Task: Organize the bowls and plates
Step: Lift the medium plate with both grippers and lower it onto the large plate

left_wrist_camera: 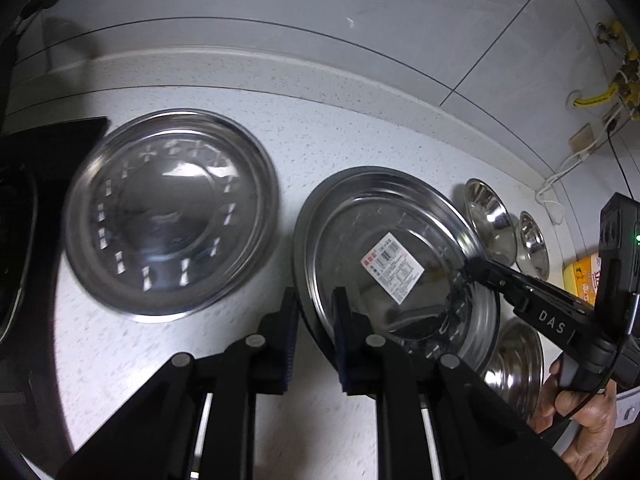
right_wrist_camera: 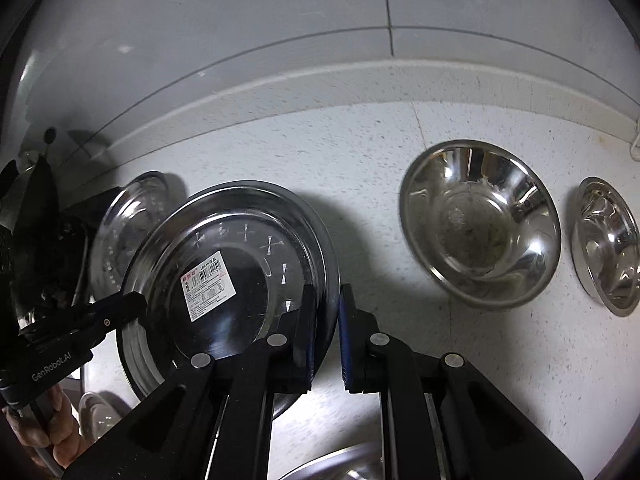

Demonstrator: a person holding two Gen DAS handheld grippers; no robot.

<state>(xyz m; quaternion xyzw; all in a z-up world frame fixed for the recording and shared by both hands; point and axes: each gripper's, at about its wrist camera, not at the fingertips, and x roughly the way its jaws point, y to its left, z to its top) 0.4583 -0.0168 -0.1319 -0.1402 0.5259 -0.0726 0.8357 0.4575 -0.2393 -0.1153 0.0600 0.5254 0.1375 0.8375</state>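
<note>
My left claw [left_wrist_camera: 316,332] is clamped on the near rim of a round, shallow stainless-steel plate with a white barcode label [left_wrist_camera: 394,268] stuck inside it, the blue-faced pads pinching the edge from both sides. My right claw [right_wrist_camera: 325,332] is closed on the same plate [right_wrist_camera: 224,280], gripping the rim on the opposite side; from the left wrist camera that right claw shows as black fingers reaching in at about three o'clock of the plate. The plate hangs between the two claws, tilted, with its shadow falling on the white speckled stone counter [right_wrist_camera: 400,160] under it. From the left camera, a second round stainless-steel plate with a ring of bright reflections [left_wrist_camera: 172,216] lies flat on the counter at nine o'clock of the held one, just beside it and apart from it. From the right camera, a deep stainless-steel bowl [right_wrist_camera: 480,224] stands on the counter at two o'clock of my right claw, and a smaller stainless-steel bowl [right_wrist_camera: 608,246] stands beside it at three o'clock, near the frame edge. The left camera shows a third steel bowl [left_wrist_camera: 516,360] at four o'clock of the held plate, partly hidden behind it. A grey tiled wall [right_wrist_camera: 280,20] rises at twelve o'clock behind the counter.
</note>
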